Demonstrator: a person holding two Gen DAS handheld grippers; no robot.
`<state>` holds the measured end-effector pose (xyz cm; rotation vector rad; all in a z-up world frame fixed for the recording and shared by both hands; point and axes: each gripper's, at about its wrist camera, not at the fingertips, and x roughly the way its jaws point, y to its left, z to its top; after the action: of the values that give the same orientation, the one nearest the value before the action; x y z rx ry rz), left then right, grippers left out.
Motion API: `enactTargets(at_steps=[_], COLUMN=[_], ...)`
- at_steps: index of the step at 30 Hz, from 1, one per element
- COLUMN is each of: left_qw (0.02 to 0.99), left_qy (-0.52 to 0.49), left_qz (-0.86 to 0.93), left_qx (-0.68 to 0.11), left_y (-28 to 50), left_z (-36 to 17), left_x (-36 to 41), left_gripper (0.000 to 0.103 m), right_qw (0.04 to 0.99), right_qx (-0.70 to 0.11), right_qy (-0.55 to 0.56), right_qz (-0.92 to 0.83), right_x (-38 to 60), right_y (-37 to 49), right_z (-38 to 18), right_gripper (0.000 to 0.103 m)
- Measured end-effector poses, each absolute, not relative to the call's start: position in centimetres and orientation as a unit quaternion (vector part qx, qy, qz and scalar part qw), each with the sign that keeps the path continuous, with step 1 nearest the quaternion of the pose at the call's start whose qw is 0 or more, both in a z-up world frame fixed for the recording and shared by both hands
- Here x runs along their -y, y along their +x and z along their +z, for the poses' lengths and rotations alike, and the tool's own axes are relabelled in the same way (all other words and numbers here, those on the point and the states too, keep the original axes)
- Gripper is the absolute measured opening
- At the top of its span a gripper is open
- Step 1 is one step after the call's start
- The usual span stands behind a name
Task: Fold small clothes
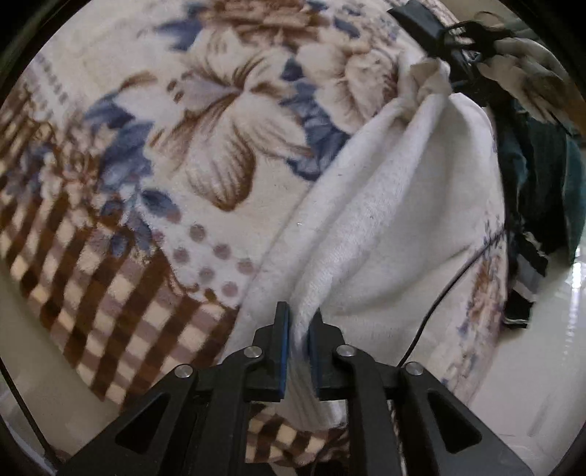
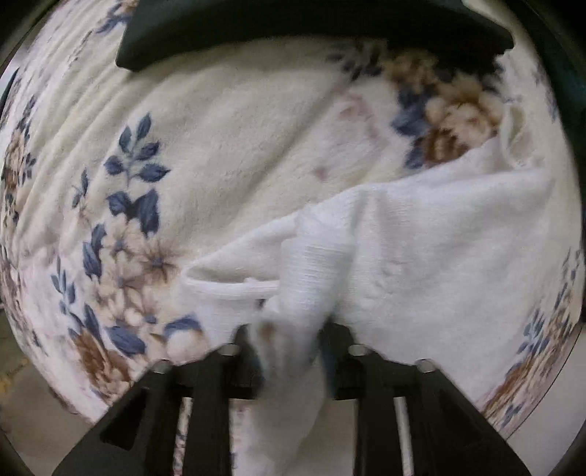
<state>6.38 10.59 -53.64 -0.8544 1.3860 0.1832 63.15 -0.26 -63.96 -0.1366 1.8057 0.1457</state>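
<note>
A small white knitted garment (image 1: pixel 395 205) lies stretched across a floral fleece blanket (image 1: pixel 183 128). My left gripper (image 1: pixel 300 315) points down at it and is shut on a fold of its near edge, which is pinched between the blue pads. The garment's far end is bunched up beside a black gripper part (image 1: pixel 425 25) at the top right. In the right wrist view the white garment (image 2: pixel 439 238) spreads to the right. A twisted strand of it hangs between my right gripper's (image 2: pixel 289 333) fingers, which stand apart and blurred, open around it.
The blanket (image 2: pixel 238 128) has blue and brown flowers and a checked border (image 1: pixel 91 293). Dark teal clothing (image 1: pixel 542 164) is piled at the right. A thin black cable (image 1: pixel 439 293) crosses the blanket's edge above a glossy pale floor (image 1: pixel 549 329). A black shape (image 2: pixel 311 29) fills the right wrist view's top.
</note>
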Motion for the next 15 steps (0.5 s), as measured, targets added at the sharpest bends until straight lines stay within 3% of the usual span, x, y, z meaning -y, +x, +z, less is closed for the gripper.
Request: enactTargets(at_steps=[2,9,15], left_qw=[0.675,0.672,0.671], left_qy=[-0.389,-0.367,-0.288], left_qz=[0.078,0.022,-0.012], left_qx=[-0.622,-0.643,-0.683], left_y=[6.2,7.0,8.7], left_z=[-53.7,-53.3,-54.1], left_x=[-11.8,-12.9,-9.7], left_gripper=[0.019,0.029,0.030], right_qw=[0.612,0.641,0.545], right_qx=[-0.783,-0.751,-0.818], right_qy=[-0.015,0.051,0.182], right_qz=[0.111,0.147,0.009], right_x=[0.2,11.7,27.5], right_y=[62.7,51.9,34.6], right_z=[-62.3,-53.8,-60.0], right_gripper=[0.064,0.064,0.064])
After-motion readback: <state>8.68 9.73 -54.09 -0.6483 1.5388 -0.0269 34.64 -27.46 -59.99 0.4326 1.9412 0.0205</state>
